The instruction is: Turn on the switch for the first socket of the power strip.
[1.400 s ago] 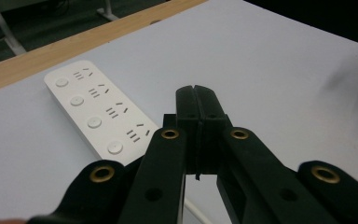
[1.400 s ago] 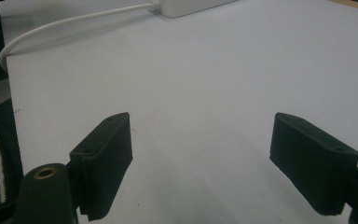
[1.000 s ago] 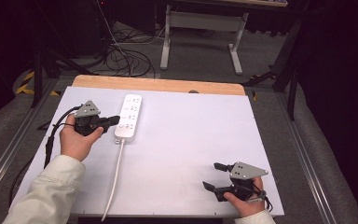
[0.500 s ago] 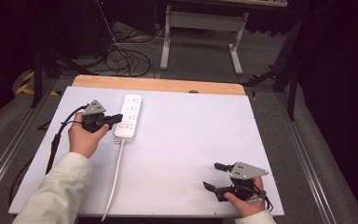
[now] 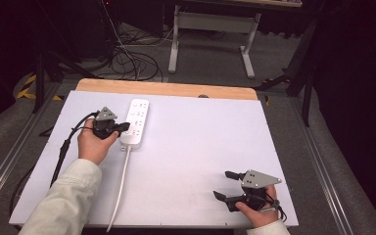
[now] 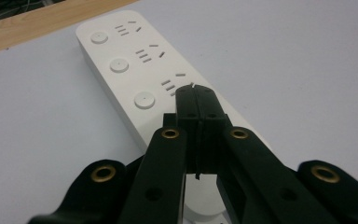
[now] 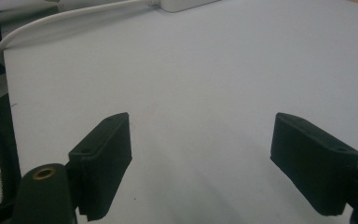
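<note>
**Closed jaws over the power strip**

The left gripper (image 6: 196, 100) is clenched tight, jaws pressed together with nothing between, tips over the white power strip (image 6: 135, 70), possibly touching it beside a round button (image 6: 144, 100). The right gripper (image 5: 228, 185) rests spread wide, empty, on the white table (image 5: 200, 137). Beyond, dark floor and tangled cables (image 5: 127, 61).

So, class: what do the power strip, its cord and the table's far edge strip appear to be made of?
Power strip: probably moulded white plastic, smooth and matte, with crisp slots and round buttons. Cord: seemingly white rubber or plastic sheathing, judging by its soft curve. Far edge strip: looks like light wood or wood veneer, tan and faintly streaked.
</note>
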